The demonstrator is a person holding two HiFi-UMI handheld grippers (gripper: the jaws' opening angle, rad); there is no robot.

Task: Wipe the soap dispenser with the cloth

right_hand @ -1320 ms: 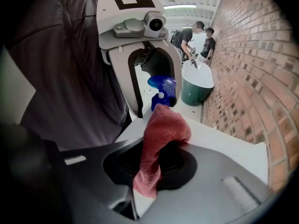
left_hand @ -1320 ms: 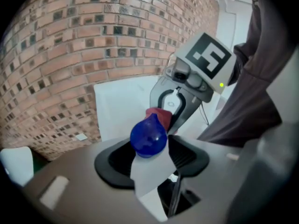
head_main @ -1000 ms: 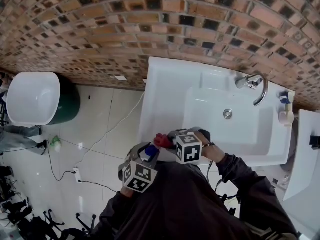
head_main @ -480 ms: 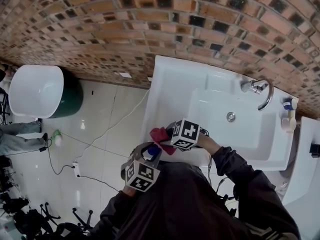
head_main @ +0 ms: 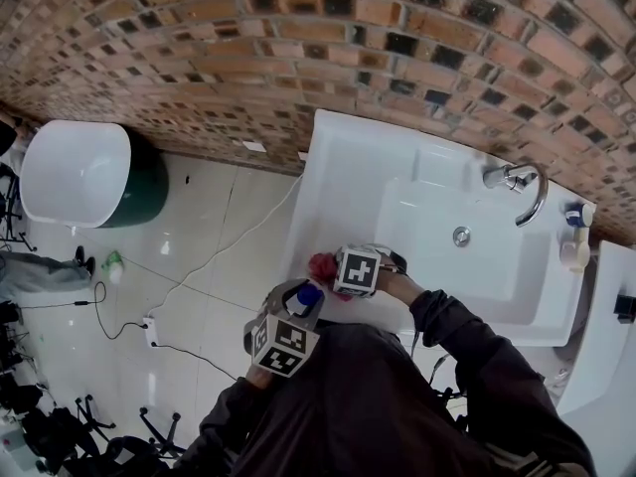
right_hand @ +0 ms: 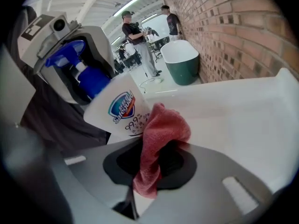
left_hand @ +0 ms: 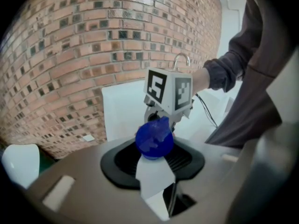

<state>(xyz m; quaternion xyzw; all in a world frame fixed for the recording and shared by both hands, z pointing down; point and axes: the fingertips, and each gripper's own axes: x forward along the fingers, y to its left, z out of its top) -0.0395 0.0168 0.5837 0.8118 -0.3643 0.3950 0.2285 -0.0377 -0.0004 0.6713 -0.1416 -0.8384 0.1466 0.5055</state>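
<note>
Soap dispenser (head_main: 307,294): tilted in the air at the front left corner of the sink (head_main: 338,157).
Left gripper (head_main: 296,306): jaws clamped on its blue pump end.
Cloth (head_main: 320,264): red, bunched against the white bottle.
Right gripper (head_main: 336,269): jaws pinched on the cloth.
Change: right gripper has dropped lower than a moment ago, so a wiping stroke looks under way.

**Setting.** A mock bathroom stood inside a larger workroom. A white washbasin (head_main: 343,157), its tap (head_main: 519,181) at the back edge, was set against a brick wall (head_main: 298,58) near a freestanding tub (head_main: 75,172). Cables (head_main: 236,241) crossed the glossy tiled floor (head_main: 199,202), and people (right_hand: 135,36) stood under strip lights (right_hand: 127,5).
</note>
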